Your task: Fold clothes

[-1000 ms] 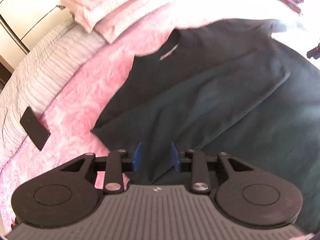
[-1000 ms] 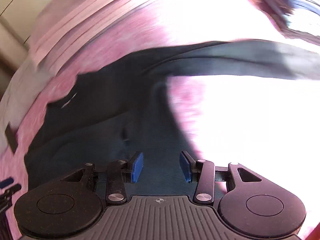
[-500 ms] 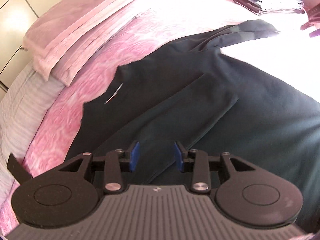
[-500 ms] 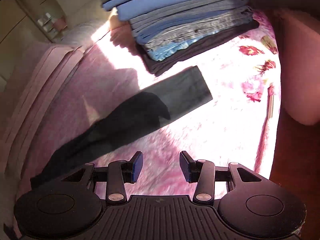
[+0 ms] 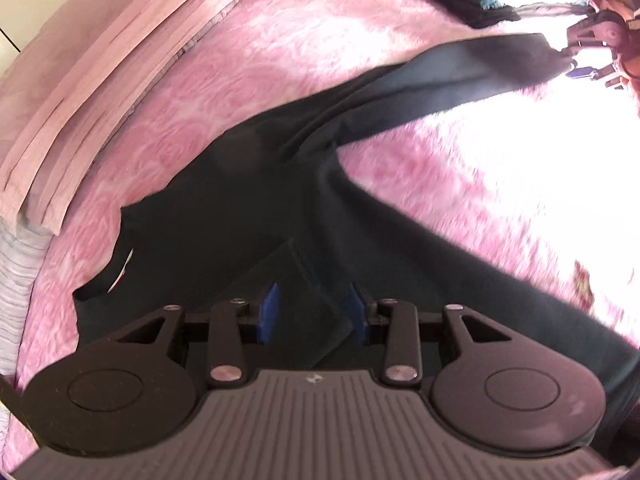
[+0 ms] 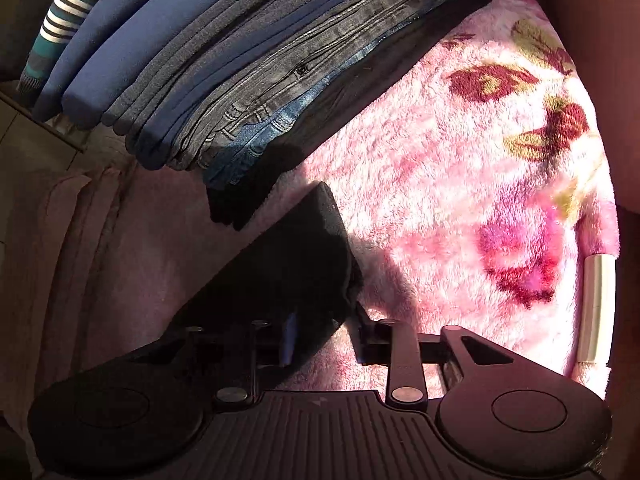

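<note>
The left hand-held gripper (image 5: 313, 312) was tipped steeply down over the dark shirt (image 5: 224, 216), blue pads (image 5: 269, 312) partly apart. A folded-over sleeve end lay between them, but I couldn't tell whether the pads actually pressed on the cloth or just hung above it. From that camera the shirt lay spread on the pink fuzzy blanket (image 5: 280, 52) covering the bed, neck opening with its white label off to the left, body running away to the lower right.

The right hand-held gripper (image 6: 322, 338) was angled down too, less steeply, and its jaws were closing. The cuff end of the other sleeve (image 6: 296, 256) sat right in the gap, mostly against the left pad, while the right finger (image 6: 366, 336) stood just clear of the fabric edge, so not pinched yet as far as I could see. In the left view that same sleeve stretched out long toward the upper right, with the right hand-held gripper at its tip.

Just past the cuff was a stack of folded clothes (image 6: 256, 68), jeans and blue stuff, with a striped piece on top. A pile of folded pink blankets (image 5: 100, 76) sat along the far left of the bed. The flowery part of the blanket was in bright sun.
</note>
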`<state>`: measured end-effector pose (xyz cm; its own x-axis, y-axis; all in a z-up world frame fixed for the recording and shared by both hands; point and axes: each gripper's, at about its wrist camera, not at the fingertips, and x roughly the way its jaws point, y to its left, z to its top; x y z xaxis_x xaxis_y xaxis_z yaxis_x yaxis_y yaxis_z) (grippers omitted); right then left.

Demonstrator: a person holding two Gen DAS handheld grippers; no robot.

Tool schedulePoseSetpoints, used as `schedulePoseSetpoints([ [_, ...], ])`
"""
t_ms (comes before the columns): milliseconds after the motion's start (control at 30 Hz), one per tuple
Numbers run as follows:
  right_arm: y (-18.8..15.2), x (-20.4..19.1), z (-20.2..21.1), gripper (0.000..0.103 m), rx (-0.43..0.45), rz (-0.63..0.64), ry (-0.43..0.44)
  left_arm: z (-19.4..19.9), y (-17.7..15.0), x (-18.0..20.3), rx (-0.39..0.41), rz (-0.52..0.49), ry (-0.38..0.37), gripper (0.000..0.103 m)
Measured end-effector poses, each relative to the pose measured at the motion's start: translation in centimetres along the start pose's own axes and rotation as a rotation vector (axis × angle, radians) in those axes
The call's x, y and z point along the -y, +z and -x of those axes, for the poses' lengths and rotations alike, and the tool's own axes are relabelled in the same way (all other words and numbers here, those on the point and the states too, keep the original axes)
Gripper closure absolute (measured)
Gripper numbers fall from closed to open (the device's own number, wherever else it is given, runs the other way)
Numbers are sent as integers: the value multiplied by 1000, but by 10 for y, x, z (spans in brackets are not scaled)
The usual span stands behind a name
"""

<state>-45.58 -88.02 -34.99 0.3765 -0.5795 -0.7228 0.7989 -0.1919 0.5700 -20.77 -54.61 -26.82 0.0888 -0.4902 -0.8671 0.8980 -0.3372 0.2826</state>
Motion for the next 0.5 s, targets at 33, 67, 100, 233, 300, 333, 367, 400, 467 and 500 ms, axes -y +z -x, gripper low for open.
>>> schedulePoseSetpoints([
  [33,2,-6,3,95,-3,28,-10,2,0,-1,4,5,2,69],
  [67,3,-18,6,95,0,72,-18,4,0,-2,9,11,4,69],
  [100,3,-35,9,95,0,140,-21,6,0,-4,13,17,6,69],
  [233,-6,-128,19,95,-2,424,58,18,-17,-25,24,74,36,69],
  [300,-22,-190,27,95,28,559,149,27,-32,-40,26,109,53,69],
  [333,-31,-221,33,95,48,620,200,32,-41,-48,29,123,65,69],
  [367,-45,-254,44,95,76,678,257,39,-52,-58,31,138,78,69],
  [400,-65,-285,58,95,101,741,323,46,-65,-68,32,157,92,68],
  [467,-118,-341,90,95,148,884,449,58,-91,-88,21,198,120,68],
  [500,-150,-366,106,95,167,962,511,64,-107,-99,10,220,134,68],
])
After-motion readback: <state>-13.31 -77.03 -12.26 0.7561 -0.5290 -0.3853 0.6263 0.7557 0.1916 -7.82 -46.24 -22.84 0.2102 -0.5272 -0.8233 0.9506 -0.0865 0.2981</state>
